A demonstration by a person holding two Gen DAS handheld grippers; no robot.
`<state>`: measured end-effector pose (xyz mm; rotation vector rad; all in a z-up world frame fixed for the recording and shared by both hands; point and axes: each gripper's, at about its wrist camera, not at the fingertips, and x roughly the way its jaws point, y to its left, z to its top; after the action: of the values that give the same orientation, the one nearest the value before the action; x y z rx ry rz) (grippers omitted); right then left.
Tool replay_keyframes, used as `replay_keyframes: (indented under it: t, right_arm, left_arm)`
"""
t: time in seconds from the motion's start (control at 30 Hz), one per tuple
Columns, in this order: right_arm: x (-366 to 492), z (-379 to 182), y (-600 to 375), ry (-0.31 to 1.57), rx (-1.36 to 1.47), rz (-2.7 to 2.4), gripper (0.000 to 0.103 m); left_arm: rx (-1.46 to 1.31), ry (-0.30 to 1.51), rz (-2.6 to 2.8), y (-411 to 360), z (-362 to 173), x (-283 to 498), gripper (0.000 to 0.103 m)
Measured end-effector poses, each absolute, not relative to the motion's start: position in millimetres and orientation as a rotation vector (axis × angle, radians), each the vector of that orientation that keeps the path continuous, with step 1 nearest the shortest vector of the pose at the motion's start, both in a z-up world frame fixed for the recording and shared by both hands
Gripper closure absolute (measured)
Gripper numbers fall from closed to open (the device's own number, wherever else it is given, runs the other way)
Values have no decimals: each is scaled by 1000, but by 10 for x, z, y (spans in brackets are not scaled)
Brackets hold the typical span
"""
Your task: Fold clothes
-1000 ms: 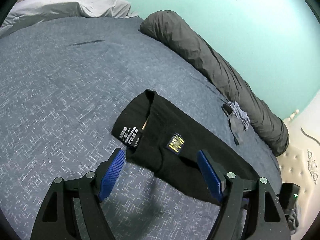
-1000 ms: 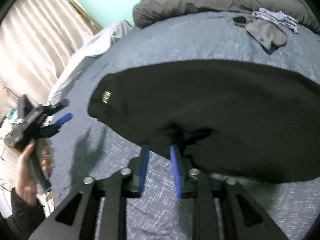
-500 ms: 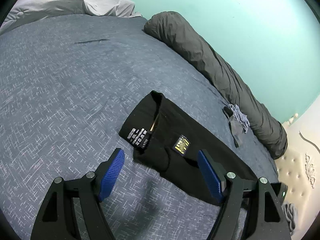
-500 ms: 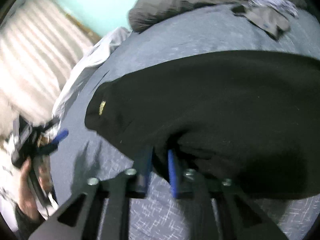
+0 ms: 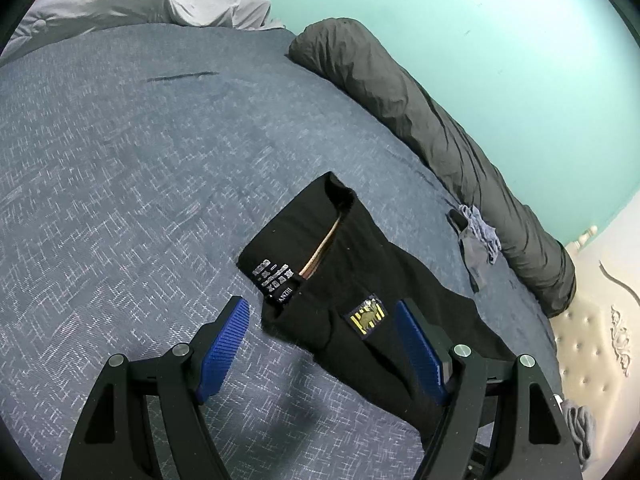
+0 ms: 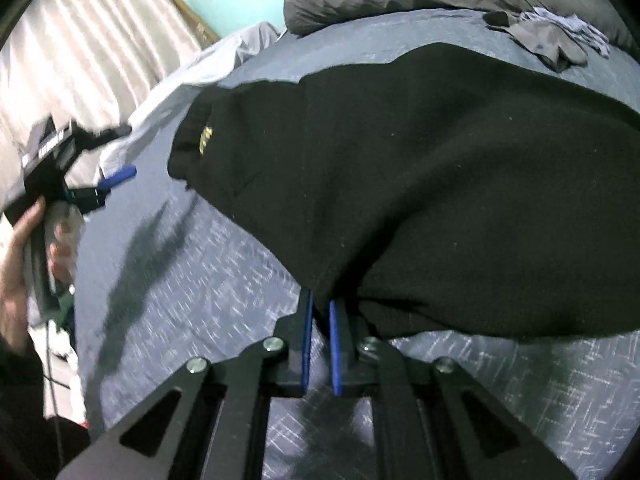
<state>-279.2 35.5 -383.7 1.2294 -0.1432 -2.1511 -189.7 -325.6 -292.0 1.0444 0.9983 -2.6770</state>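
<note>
A black garment [image 5: 360, 264] with a yellow patch [image 5: 366, 316] and a white-printed label lies on the blue bedcover [image 5: 120, 160]. My left gripper [image 5: 322, 306] hovers open just above its waistband end, blue pads wide on either side of it, not touching. In the right wrist view the same garment [image 6: 400, 160] fills the middle, and my right gripper [image 6: 319, 298] is shut on its near edge, with the cloth bunched between the blue pads. The left gripper [image 6: 116, 176] shows there at the left, held by a person's hand [image 6: 20, 248].
A long rolled dark grey duvet [image 5: 440, 128] lies along the teal wall. Small grey garments [image 5: 476, 240] sit crumpled beside it. A light grey pillow [image 5: 140, 0] is at the far end, a cream tufted headboard [image 5: 600, 340] at the right, and curtains [image 6: 80, 40] hang behind the left gripper.
The right gripper's jaws closed from a gap onto the black garment's edge, and it sank lower toward the bed. The left gripper kept still and open.
</note>
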Motion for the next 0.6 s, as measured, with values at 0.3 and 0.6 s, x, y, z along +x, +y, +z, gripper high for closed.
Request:
replay_keyframes:
  t: [0.3, 0.6]
  right_arm:
    - [-2798, -3753, 397, -151, 1208, -2192, 91]
    - [-2797, -3553, 581, -108, 1218, -2241, 74]
  left_arm:
    - [1182, 1048, -2615, -3176, -3282, -2094, 24]
    - [1182, 1115, -2576, -3112, -3445, -2350, 24]
